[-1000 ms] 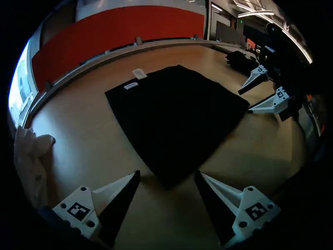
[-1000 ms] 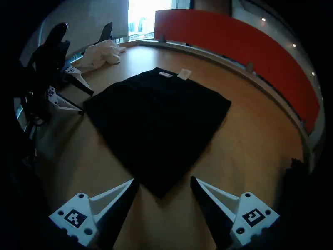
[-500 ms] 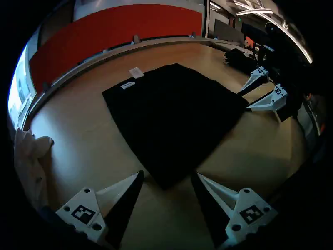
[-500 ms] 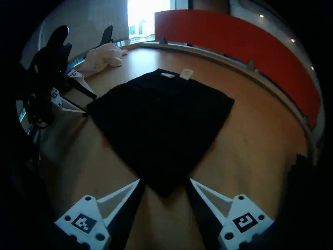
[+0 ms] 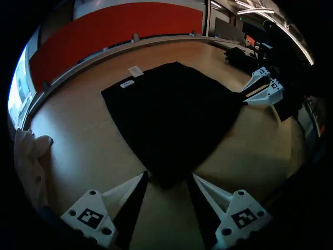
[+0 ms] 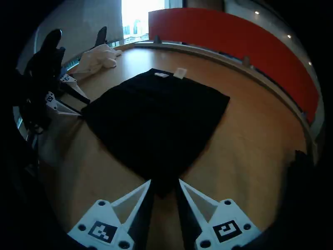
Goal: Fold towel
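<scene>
On the wooden table (image 5: 79, 137) the black towel (image 5: 175, 112) lies flat in a rough square, with two small white tags (image 5: 135, 71) along one far edge. A crumpled white cloth (image 5: 29, 152) sits by the table's left edge, well apart from the towel. A dark heap (image 5: 238, 56) lies beyond the towel's far right side. A red wall panel (image 5: 116, 29) runs behind the table's curved back rim, and a bright window (image 6: 137, 18) shows past the white cloth in the right gripper view.

Bare wood rings the towel on every side, with the broadest stretches at the near and left sides.

The left gripper (image 5: 166, 180) sits low at the towel's near corner, its fingers moderately apart and the corner's tip lying in the gap. The right gripper (image 6: 165, 185) straddles the neighbouring corner. Its gap is narrow but not closed, and the cloth fills most of it. Whether the pads touch the towel cannot be told.
</scene>
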The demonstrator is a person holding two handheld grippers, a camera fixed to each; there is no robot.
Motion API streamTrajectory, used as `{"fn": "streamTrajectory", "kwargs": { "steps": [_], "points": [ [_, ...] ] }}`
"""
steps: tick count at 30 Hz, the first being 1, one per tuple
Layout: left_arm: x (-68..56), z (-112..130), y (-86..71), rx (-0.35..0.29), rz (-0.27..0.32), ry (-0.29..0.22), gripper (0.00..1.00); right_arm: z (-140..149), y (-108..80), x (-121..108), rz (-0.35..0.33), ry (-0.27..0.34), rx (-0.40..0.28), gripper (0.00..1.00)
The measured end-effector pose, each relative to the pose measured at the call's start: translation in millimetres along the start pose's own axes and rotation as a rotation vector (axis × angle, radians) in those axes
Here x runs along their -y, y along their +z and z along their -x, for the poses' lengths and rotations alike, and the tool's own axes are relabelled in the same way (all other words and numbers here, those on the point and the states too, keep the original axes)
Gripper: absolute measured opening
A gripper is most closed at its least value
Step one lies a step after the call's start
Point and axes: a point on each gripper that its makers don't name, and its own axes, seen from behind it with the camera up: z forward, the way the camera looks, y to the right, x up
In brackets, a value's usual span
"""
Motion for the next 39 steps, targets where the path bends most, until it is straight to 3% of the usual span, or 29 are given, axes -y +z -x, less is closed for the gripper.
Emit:
{"fn": "streamTrajectory", "kwargs": {
  "steps": [6,8,10,14,20,26,39],
  "points": [
    [-2.7,-2,1.2,0.006,-0.006,-0.009,0.49,-1,-0.5,0,0.002,0.002,0.005,0.32],
    [-2.1,-2,1.2,0.008,-0.008,-0.014,0.44,0,-0.8,1,-0.002,0.001,0.006,0.27],
    [-0.3,-2,1.4,0.009,-0.016,-0.02,0.27,0,-1.1,3,-0.008,-0.003,0.008,0.21],
    [2.7,-4,2.0,0.012,-0.032,-0.04,0.16,0,-1.2,7,-0.019,-0.016,0.011,0.18],
    [3.7,-6,0.3,0.02,-0.034,-0.083,0.12,-6,-2.8,9,-0.012,-0.025,-0.005,0.17],
    [0.6,-14,-5.5,0.012,-0.018,-0.114,0.1,-19,-11.0,5,0.002,0.007,-0.044,0.17],
    [5.1,-49,-42.3,-0.045,-0.052,-0.12,0.1,-58,-47.2,3,0.036,-0.002,-0.122,0.17]
  ]
}}
